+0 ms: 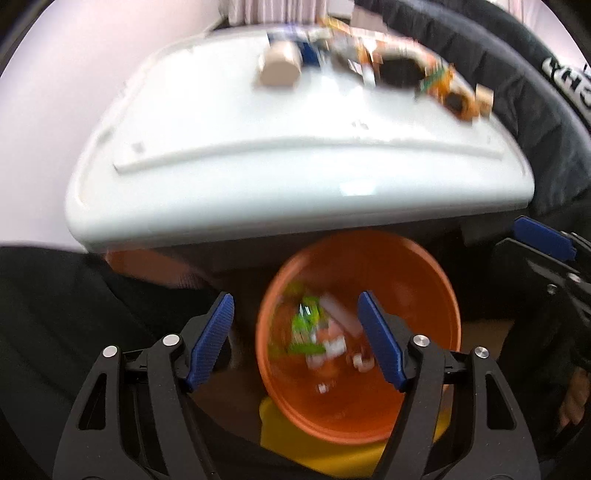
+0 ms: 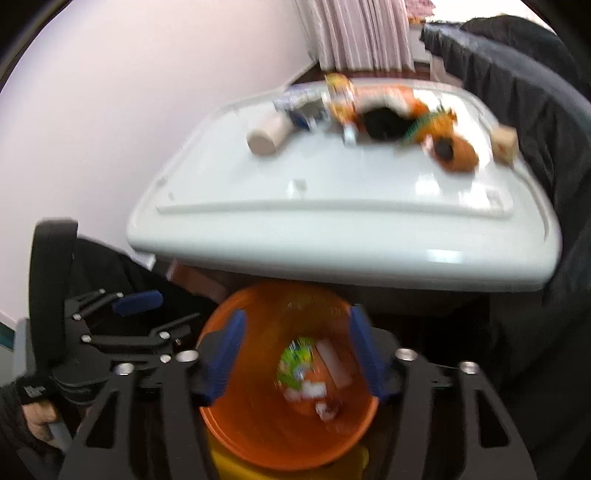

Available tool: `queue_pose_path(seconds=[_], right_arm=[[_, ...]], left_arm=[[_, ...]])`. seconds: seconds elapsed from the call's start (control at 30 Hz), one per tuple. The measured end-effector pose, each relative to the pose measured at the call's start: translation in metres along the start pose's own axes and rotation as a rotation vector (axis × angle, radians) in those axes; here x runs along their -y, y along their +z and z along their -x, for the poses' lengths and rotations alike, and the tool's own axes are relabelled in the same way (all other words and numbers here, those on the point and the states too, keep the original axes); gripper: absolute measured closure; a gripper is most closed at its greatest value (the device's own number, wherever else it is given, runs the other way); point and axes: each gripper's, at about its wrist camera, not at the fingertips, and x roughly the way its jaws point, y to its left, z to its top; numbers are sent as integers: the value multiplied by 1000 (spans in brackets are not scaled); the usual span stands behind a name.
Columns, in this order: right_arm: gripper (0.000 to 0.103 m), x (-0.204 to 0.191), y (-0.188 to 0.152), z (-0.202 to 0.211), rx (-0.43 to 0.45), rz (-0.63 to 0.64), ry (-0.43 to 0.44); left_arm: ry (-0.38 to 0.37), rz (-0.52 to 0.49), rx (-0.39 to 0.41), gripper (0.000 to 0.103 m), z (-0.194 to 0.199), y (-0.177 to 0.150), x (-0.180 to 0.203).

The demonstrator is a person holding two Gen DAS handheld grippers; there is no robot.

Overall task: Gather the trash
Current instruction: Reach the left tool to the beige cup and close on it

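An orange bin (image 1: 417,288) stands on the floor below the white table's (image 1: 258,155) front edge. It holds a green wrapper (image 1: 306,321) and white scraps. My left gripper (image 1: 295,336) hangs open and empty above the bin. My right gripper (image 2: 295,350) is also open and empty above the bin (image 2: 258,424), over the green wrapper (image 2: 295,362). On the table's far side lie a beige cup on its side (image 2: 266,136), orange wrappers (image 2: 402,107) and a small cardboard box (image 2: 504,142). The cup (image 1: 279,68) and wrappers (image 1: 413,62) also show in the left wrist view.
A yellow object (image 1: 317,454) sits under the bin. Dark cloth (image 1: 517,92) drapes along the table's right side. A pink wall (image 2: 110,110) is at the left, a striped curtain (image 2: 362,33) behind. The left gripper's body (image 2: 110,332) shows at the left of the right wrist view.
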Motion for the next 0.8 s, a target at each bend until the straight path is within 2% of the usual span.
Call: queue_pose_path(seconds=[0.13,0.23,0.47,0.63,0.8], right_arm=[[33,3,18,-4,29,37,-24],[33,16,29,-9,40,41,-51],[33,52,36,-22,54,-59,-30],[33,61,28,-32,25,-75,-16],[33,74,27,-44,-8,-161,31]], left_arm=[[-3,13,101,21,12,40,-14],[-8,19,128,21,1,79,-20],[20,19,115,21,-49,176,-24],[10,0,80,21,-81,210,-19],[48,-40,53,21,-114,225,-12]])
